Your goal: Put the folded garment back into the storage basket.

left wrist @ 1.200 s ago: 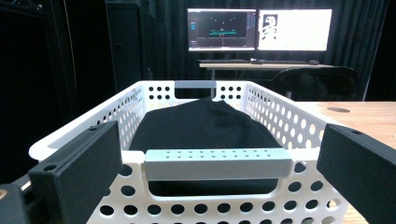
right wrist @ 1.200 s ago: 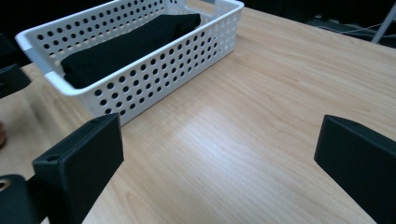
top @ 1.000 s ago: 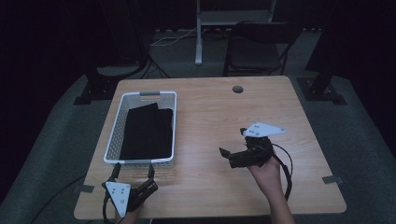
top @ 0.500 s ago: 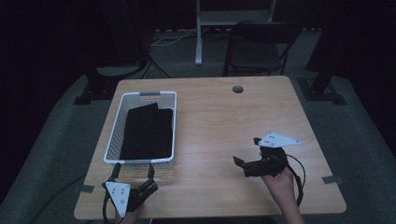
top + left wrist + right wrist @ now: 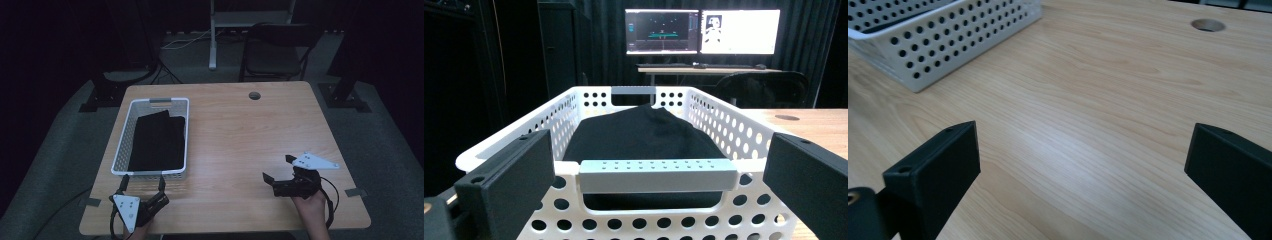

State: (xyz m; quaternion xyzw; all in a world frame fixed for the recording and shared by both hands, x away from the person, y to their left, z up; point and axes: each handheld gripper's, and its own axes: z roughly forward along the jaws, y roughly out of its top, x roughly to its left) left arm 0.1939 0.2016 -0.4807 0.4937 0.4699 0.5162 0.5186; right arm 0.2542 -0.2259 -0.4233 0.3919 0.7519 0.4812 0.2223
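Both your tools are spread wide, empty; your left tool (image 5: 142,181) faces the basket (image 5: 123,145) handle; push in crooked and it skids.

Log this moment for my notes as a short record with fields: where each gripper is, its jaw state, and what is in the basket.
left gripper: near table edge, facing the basket's near end, jaws open, holding nothing
right gripper: over bare wood at the near right of the table, jaws open, holding nothing
basket: white, perforated, on the left half of the table
near handle: grey bar, straight ahead between the left jaws, not gripped
black cloth: folded, lying inside the basket
table: light wood, round cable hole at the far side
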